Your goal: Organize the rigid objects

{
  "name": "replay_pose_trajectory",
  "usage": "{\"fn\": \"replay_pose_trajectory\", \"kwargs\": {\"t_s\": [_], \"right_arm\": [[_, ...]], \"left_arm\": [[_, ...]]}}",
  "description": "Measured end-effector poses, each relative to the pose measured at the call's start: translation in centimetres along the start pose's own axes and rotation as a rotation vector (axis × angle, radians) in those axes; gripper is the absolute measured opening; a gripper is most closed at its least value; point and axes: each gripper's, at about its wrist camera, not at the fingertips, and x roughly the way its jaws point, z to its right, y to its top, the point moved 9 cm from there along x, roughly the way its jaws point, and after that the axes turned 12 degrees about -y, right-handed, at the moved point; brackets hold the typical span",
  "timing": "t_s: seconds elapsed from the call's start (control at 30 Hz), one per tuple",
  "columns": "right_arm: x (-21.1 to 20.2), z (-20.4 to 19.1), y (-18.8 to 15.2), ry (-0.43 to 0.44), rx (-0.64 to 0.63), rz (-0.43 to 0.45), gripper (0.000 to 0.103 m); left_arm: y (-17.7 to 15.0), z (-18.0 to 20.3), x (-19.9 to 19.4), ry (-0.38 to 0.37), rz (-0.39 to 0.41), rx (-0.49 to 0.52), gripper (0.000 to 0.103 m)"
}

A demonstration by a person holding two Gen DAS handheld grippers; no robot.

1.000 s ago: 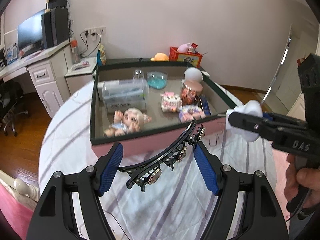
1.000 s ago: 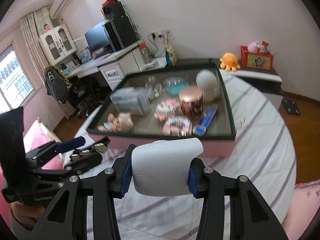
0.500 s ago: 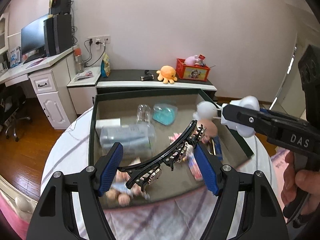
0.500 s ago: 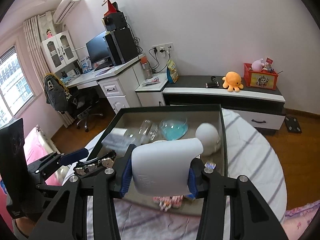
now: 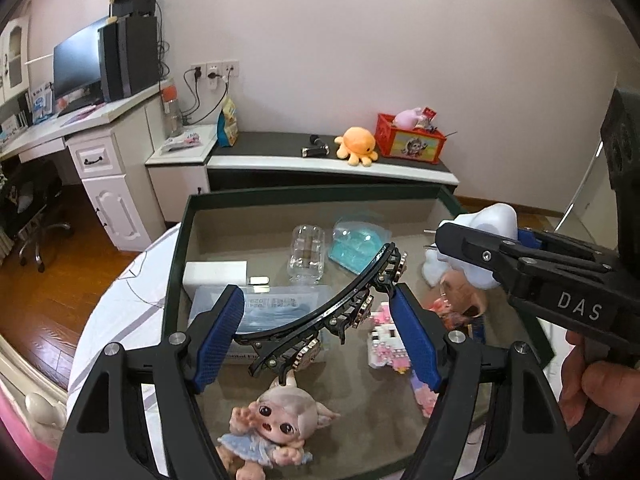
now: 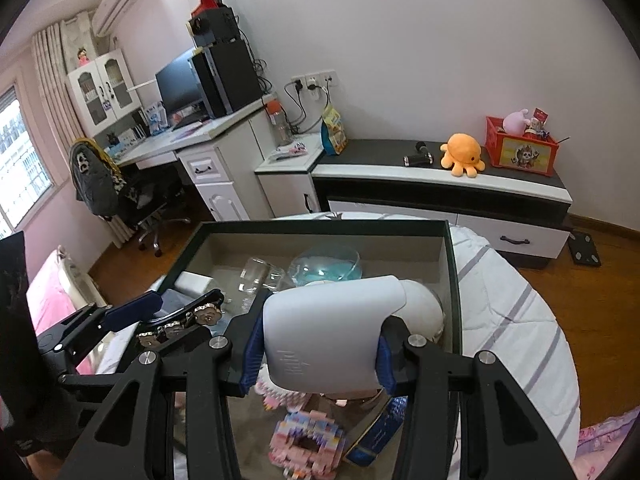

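Both tongs advanced over box [image 5: 188,216]; black jeweled clip [image 5: 320,320] gripped.

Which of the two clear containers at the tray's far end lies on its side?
The clear glass jar, lying left of the clear bowl with turquoise contents, which sits upright.

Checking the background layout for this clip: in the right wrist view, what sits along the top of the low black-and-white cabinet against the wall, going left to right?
Snack bag → small black tool → orange octopus plush → red crate holding toys.
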Motion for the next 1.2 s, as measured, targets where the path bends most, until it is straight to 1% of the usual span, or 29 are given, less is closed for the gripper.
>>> {"fn": "replay_pose_trajectory", "kwargs": {"t_s": [0.07,0.13,0.2,0.23,0.27,0.3,0.33,0.4,0.53,0.6,0.77,0.97,1.2], "right_arm": [[0.8,-0.1,-0.2,-0.011,-0.010,-0.016,0.047],[1.4,-0.1,-0.5,-0.025,-0.014,-0.028,0.048],[1.5,0.0,-0.6,-0.029,-0.008,-0.031,0.059],[1.4,0.1,-0.6,-0.024,-0.003,-0.031,0.073],[1.3,0.1,-0.7,-0.017,0.002,-0.031,0.085],[1.1,0.1,-0.8,-0.015,0.012,-0.035,0.086],[0.9,0.1,-1.0,-0.018,0.018,-0.039,0.088],[0.2,0.4,-1.0,-0.004,0.051,-0.035,0.103],[-2.2,0.8,-1.4,0.034,0.134,-0.008,0.103],[-3.6,0.9,-1.7,0.027,0.154,0.007,0.103],[-9.2,0.7,-3.3,-0.038,0.156,0.086,0.103],[-17.9,0.0,-6.7,-0.140,0.139,0.212,0.103],[-25.1,-1.4,-9.8,-0.197,0.116,0.307,0.103]], "left_arm": [[-0.2,-0.3,0.5,0.014,-0.005,-0.001,0.078],[-0.2,-0.3,0.6,0.024,-0.003,0.005,0.083],[-0.2,-0.4,0.2,0.027,0.007,0.003,0.094],[-0.2,-0.4,-0.1,0.033,0.015,0.003,0.096],[-0.3,-0.4,-0.5,0.035,0.024,0.002,0.101],[-0.3,-0.4,-0.9,0.035,0.033,-0.001,0.103],[-0.3,-0.4,-1.4,0.035,0.040,-0.003,0.103],[-0.5,-0.5,-2.7,0.048,0.054,-0.010,0.103],[-1.2,-0.8,-5.4,0.064,0.091,-0.034,0.103],[-1.6,-0.8,-7.1,0.070,0.112,-0.045,0.103],[-3.1,-0.1,-11.8,0.089,0.170,-0.044,0.103],[-5.6,2.3,-18.3,0.119,0.231,-0.024,0.103],[-9.0,5.6,-24.7,0.130,0.294,0.003,0.103]]}}
